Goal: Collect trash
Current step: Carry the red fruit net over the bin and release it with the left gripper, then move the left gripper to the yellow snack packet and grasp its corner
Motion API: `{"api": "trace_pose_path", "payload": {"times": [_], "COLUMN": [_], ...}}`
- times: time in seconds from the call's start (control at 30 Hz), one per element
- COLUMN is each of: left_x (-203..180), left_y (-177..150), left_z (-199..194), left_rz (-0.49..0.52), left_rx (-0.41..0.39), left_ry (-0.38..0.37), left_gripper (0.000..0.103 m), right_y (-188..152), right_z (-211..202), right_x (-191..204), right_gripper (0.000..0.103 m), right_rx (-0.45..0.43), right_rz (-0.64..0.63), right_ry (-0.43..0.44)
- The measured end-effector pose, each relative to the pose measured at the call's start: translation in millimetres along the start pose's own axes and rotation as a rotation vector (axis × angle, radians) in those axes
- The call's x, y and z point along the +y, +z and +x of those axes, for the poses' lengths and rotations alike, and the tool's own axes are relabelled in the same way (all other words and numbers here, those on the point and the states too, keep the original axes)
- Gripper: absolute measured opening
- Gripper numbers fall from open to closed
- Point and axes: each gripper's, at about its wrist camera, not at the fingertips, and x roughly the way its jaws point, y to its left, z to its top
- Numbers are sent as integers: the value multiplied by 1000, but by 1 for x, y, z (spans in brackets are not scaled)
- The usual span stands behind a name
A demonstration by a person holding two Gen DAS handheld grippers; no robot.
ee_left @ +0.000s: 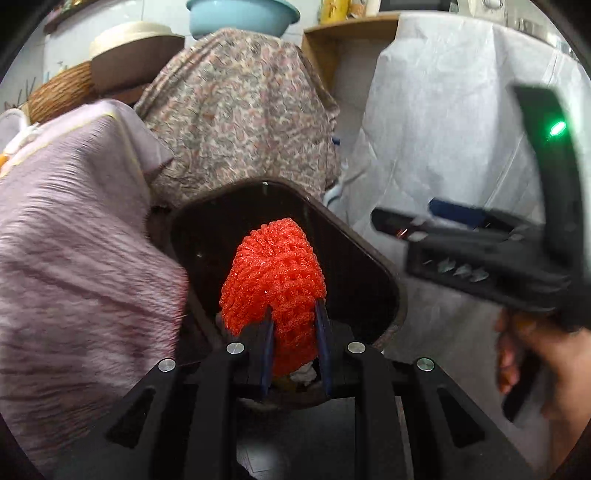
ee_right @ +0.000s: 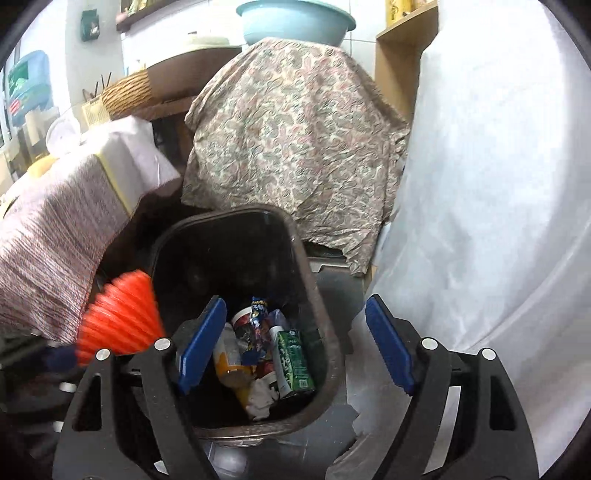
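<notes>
My left gripper [ee_left: 295, 325] is shut on a red foam fruit net [ee_left: 273, 273] and holds it over the mouth of a dark trash bin [ee_left: 384, 273]. In the right wrist view the red net [ee_right: 122, 317] shows at the bin's left rim. The bin [ee_right: 321, 310] holds trash: a green carton [ee_right: 293, 360], a yellow bottle [ee_right: 231, 363], a blue wrapper [ee_right: 258, 321] and crumpled white tissue [ee_right: 260, 398]. My right gripper [ee_right: 295, 347] is open and empty above the bin. It also shows in the left wrist view [ee_left: 480, 243] at the right, held by a hand.
A floral cloth [ee_right: 291, 133] covers something behind the bin. A striped pinkish cloth [ee_right: 55, 236] hangs at the left. A white sheet [ee_right: 491, 184] covers the right side. A blue basin [ee_right: 295, 22] and a woven basket [ee_right: 125, 92] sit farther back.
</notes>
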Motion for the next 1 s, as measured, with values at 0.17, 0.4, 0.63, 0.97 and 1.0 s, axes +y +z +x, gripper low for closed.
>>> {"api": "trace_pose_path", "payload": {"times": [0.17, 0.4, 0.63, 0.97, 1.0], "left_x": [1, -1, -4, -30, -33], "left_y": [-2, -5, -1, -14, -17], "left_z": [29, 67, 74, 19, 11], "left_rz": [4, 21, 33, 125, 138], "left_rx": [55, 127, 102, 4, -7], "left_ry": [-8, -21, -34, -88, -96], "left_gripper": [20, 20, 60, 84, 84], "right_y": [6, 18, 26, 45, 47], "right_z": [-13, -33, -55, -98, -101], "right_x": [-7, -12, -9, -3, -3], "right_gripper": [79, 80, 83, 89, 89], "right_rx": [-28, -74, -128, -226, -230], "right_rz": [9, 34, 59, 37, 30], "right_ry": [-14, -13, 14, 23, 21]}}
